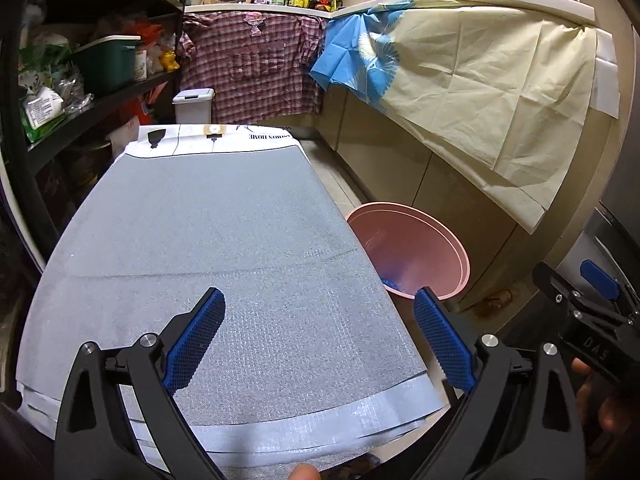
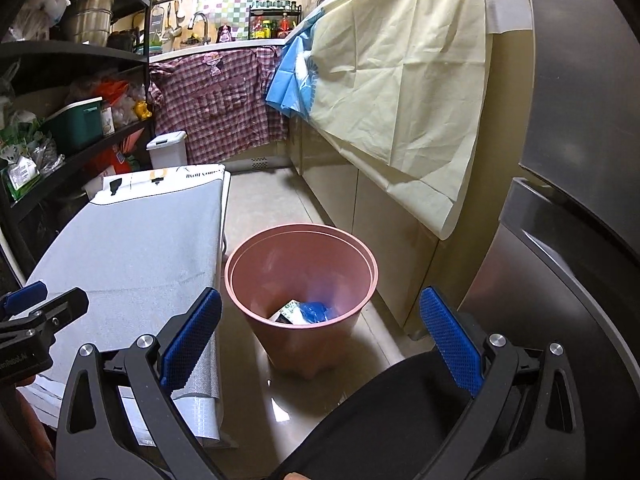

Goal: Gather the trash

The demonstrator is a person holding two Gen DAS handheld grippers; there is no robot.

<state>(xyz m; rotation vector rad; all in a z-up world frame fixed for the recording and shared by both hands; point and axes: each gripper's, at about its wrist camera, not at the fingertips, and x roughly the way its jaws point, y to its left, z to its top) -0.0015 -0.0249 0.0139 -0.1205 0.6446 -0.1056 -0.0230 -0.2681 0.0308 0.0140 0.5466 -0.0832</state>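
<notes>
A pink bin (image 2: pixel 300 276) stands on the floor to the right of a table covered with a grey mat (image 2: pixel 132 256). Inside it lie a blue crumpled piece (image 2: pixel 318 312) and a printed wrapper (image 2: pixel 288 311). In the left wrist view the bin's rim (image 1: pixel 416 252) shows beyond the mat's (image 1: pixel 208 256) right edge. My left gripper (image 1: pixel 318 340) is open and empty above the near part of the mat. My right gripper (image 2: pixel 320 340) is open and empty above the floor in front of the bin. It also shows in the left wrist view (image 1: pixel 580 300) at the far right, and the left gripper in the right wrist view (image 2: pixel 36 312) at the left.
Black shelves (image 1: pixel 100 92) with boxes and bags run along the left. A white lidded bin (image 1: pixel 194 104) stands behind the table. Cabinets draped with a cream and blue cloth (image 2: pixel 400 92) line the right. A steel fridge (image 2: pixel 580 200) is at the far right. Tiled floor (image 2: pixel 272 204) runs between.
</notes>
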